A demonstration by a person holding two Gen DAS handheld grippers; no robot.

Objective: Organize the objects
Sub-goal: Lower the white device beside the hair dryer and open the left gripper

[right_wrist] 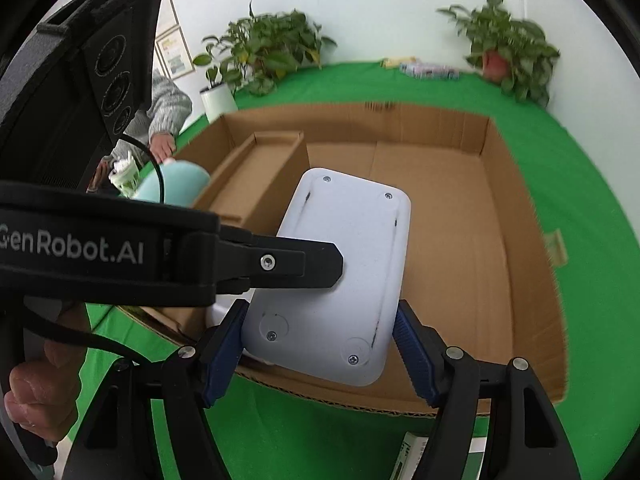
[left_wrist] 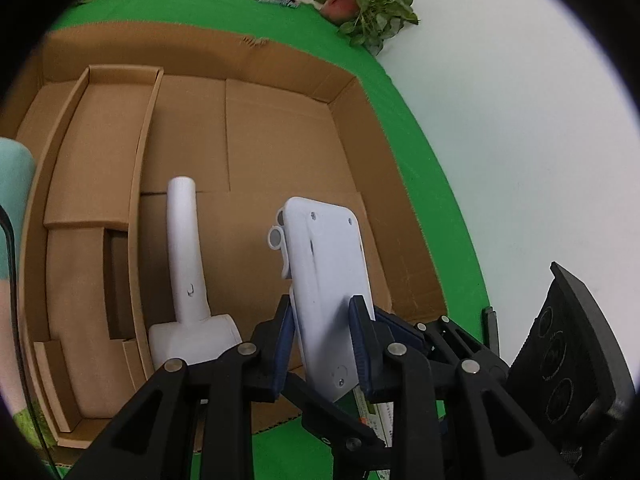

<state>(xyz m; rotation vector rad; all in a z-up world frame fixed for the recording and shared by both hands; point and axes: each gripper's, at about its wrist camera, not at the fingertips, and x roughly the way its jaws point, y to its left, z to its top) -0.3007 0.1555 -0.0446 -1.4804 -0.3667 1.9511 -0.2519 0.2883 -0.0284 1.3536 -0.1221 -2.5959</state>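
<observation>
A flat white plastic device (left_wrist: 326, 280) with screws on its back is held above the open cardboard box (left_wrist: 280, 152). My left gripper (left_wrist: 324, 344) is shut on its edges, seen edge-on. In the right wrist view the device (right_wrist: 340, 272) shows its broad back, with the left gripper's finger (right_wrist: 296, 264) across it. My right gripper (right_wrist: 320, 344) is open, its blue pads on either side of the device's near end, a small gap showing at the right pad. A white long-handled object (left_wrist: 188, 280) lies inside the box.
The box (right_wrist: 480, 208) sits on a green cloth (right_wrist: 580, 184) and has a cardboard insert tray (left_wrist: 96, 168) at its left. A teal cylinder (right_wrist: 180, 180) is beside the box. Potted plants (right_wrist: 264, 52) stand at the back wall. A person's hand (right_wrist: 162, 146) is at far left.
</observation>
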